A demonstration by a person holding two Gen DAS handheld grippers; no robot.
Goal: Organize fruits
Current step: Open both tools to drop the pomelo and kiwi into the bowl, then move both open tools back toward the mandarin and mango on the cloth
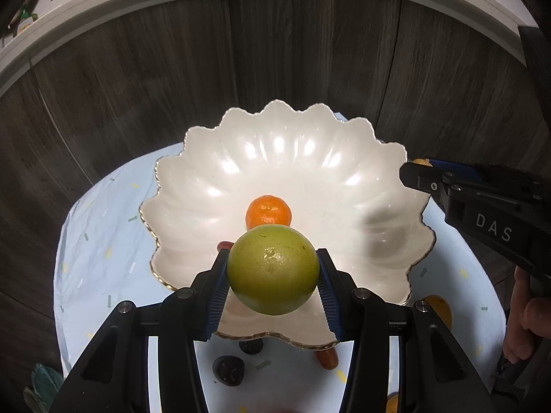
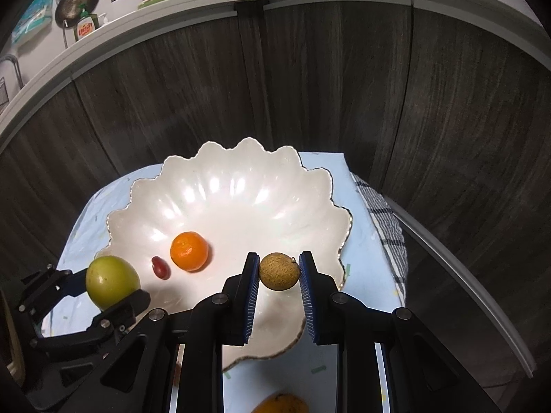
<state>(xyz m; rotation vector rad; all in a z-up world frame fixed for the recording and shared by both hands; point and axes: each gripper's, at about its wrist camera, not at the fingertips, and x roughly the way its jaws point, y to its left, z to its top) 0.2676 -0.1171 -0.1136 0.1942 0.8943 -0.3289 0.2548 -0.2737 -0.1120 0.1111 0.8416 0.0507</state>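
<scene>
Green fruit (image 1: pixel 272 269) between left gripper (image 1: pixel 272 275) pads

A round green fruit (image 1: pixel 272 269) hangs clamped in the left claw (image 1: pixel 272 287) over the near rim of a white scalloped bowl (image 1: pixel 310 158). A small tan fruit (image 2: pixel 279 271), rough-skinned, is pinched in the right claw (image 2: pixel 279 292) above the bowl's right side. Inside the bowl lie an orange mandarin (image 2: pixel 189 251) and beside it a small red fruit (image 2: pixel 160 267), possibly a grape. Dark fruits (image 1: pixel 228 370) and a reddish one (image 1: pixel 327 358) rest on the desk (image 1: pixel 103 241).
</scene>
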